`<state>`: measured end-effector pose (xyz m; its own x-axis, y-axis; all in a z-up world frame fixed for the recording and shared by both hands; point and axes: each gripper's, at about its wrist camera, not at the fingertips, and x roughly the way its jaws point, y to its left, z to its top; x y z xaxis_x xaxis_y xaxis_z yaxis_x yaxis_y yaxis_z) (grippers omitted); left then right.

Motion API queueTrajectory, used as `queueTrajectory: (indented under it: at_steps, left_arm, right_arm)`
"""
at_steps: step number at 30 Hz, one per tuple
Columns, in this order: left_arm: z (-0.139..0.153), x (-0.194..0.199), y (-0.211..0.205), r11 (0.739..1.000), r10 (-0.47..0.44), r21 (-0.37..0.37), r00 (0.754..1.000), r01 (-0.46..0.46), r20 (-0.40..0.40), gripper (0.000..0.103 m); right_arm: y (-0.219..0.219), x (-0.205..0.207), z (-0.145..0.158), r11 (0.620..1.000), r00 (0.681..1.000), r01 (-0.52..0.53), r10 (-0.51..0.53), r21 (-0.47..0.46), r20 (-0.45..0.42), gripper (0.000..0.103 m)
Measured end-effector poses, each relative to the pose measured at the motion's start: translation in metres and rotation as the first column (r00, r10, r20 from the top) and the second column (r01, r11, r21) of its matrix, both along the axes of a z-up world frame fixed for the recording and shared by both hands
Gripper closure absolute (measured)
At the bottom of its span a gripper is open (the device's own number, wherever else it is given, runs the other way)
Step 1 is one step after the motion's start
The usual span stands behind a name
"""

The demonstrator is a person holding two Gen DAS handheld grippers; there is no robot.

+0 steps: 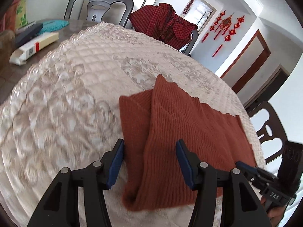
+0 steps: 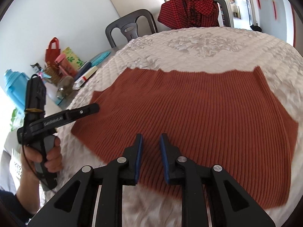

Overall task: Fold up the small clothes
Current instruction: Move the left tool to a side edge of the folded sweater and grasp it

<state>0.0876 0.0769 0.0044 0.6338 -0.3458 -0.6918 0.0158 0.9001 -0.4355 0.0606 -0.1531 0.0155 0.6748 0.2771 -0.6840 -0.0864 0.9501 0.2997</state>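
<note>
A rust-orange ribbed knit garment (image 1: 181,132) lies on the white quilted cloth (image 1: 72,87), one side folded over the body. My left gripper (image 1: 149,147) is open above its near left part, holding nothing. In the right wrist view the garment (image 2: 198,109) spreads flat and wide. My right gripper (image 2: 151,140) hovers over its near edge, jaws a little apart and empty. The left gripper (image 2: 92,107) reaches in from the left at the garment's left edge, and the right gripper (image 1: 248,167) shows low at the right in the left wrist view.
A red checked garment (image 1: 166,24) hangs on a far chair (image 2: 223,5). A dark chair (image 1: 100,5) stands behind the table, another (image 1: 270,128) at the right. Boxes (image 1: 36,45), bags (image 2: 53,51) and a blue flask (image 2: 15,87) crowd the table's left end.
</note>
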Motion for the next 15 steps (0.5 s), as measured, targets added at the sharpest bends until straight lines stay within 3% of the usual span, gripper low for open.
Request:
queueTrajectory:
  at_steps: [5,11,15]
  left_arm:
    - [0.000,-0.003,-0.001,1.000,0.010,-0.019,1.000,-0.010,0.009,0.045]
    - [-0.001,0.024,0.002,0.998,0.001,-0.064,1.000,0.000,0.015,0.045]
    - [-0.003,0.020,0.002,0.995,0.009,-0.103,1.000,-0.009,-0.003,0.047]
  right_arm:
    - [0.003,-0.011,-0.010,1.000,0.999,-0.011,0.011,0.004,-0.033,0.083]
    - [-0.002,-0.013,-0.012,0.999,1.000,0.001,0.000,0.041,-0.023,0.083]
    - [0.000,-0.016,-0.010,1.000,1.000,0.000,0.000,0.027,-0.017,0.083]
